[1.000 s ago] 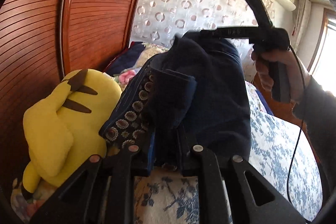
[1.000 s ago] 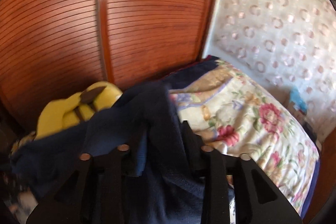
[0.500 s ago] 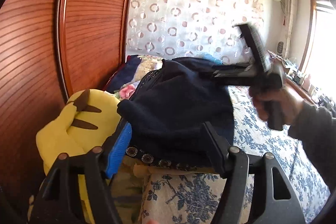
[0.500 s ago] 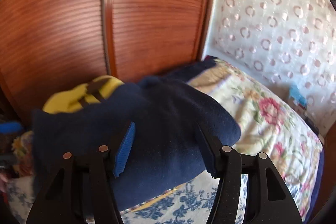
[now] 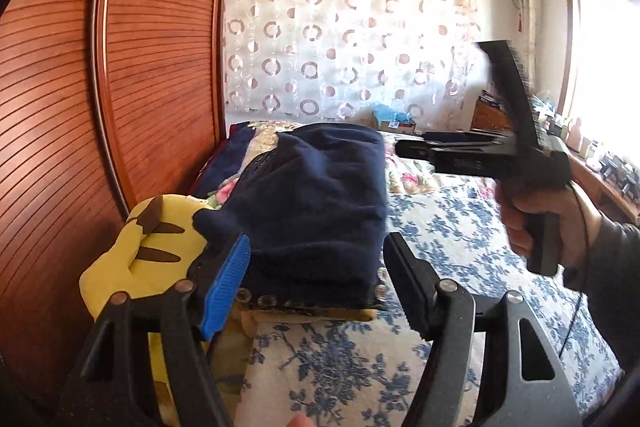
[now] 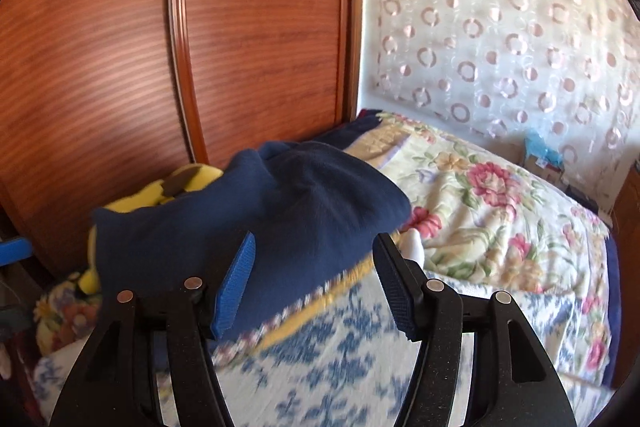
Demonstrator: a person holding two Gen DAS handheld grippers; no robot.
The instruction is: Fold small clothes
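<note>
Black gripper (image 5: 318, 287) (one blue pad), grey sleeve (image 5: 612, 263).

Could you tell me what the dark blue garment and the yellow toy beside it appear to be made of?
The dark blue garment looks like a soft fleece or brushed knit: matte, slightly fuzzy, with rounded folds. The yellow toy appears to be plush fabric over stuffing: smooth, matte, puffy, with sewn brown stripes.

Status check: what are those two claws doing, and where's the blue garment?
Both hand-held grippers, left and right, just opened, empty. Navy garment folded on the bed. Yellow plush beside it.
</note>
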